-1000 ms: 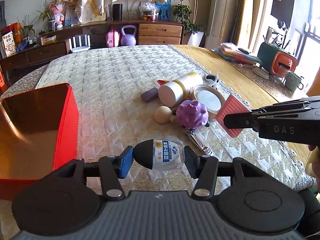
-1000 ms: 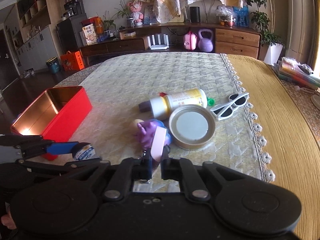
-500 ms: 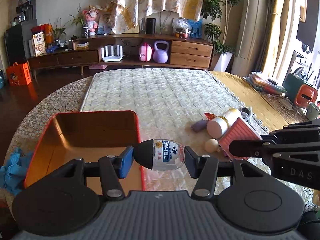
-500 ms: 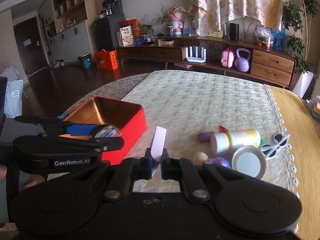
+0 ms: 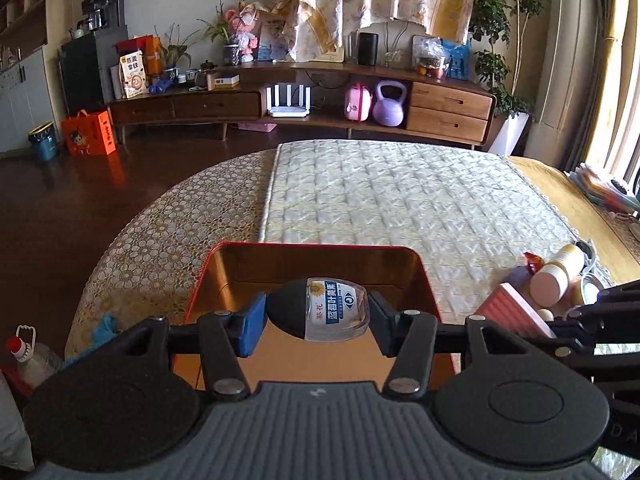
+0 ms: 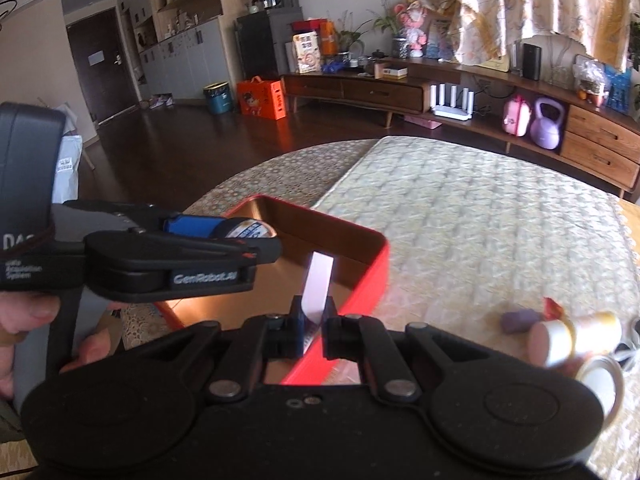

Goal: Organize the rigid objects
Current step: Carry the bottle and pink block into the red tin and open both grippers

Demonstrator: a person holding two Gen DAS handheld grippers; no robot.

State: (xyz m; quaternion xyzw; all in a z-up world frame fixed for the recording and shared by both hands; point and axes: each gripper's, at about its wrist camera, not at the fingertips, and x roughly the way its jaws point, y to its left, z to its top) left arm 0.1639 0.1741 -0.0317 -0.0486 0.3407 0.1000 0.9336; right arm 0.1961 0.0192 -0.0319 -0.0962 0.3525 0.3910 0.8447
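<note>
My left gripper (image 5: 316, 316) is shut on a small clear bottle with a black cap (image 5: 320, 312) and holds it sideways over the open red tin box (image 5: 224, 264). It also shows in the right wrist view (image 6: 240, 232) above the box (image 6: 372, 272). My right gripper (image 6: 314, 320) is shut on a thin pink ribbed card (image 6: 318, 284), edge-on, at the box's near right side. In the left wrist view the card (image 5: 516, 312) sits just right of the box.
On the quilted cloth (image 5: 400, 200) to the right lie a white and yellow bottle (image 5: 556, 276), a round tin lid (image 6: 600, 376), a purple block (image 6: 520, 320) and sunglasses. A water bottle (image 5: 28, 360) stands low at the left.
Both grippers have swung left from the pile of objects to the red box. The left one now holds the bottle over the box's inside; the right one brought the card to the box's edge.
</note>
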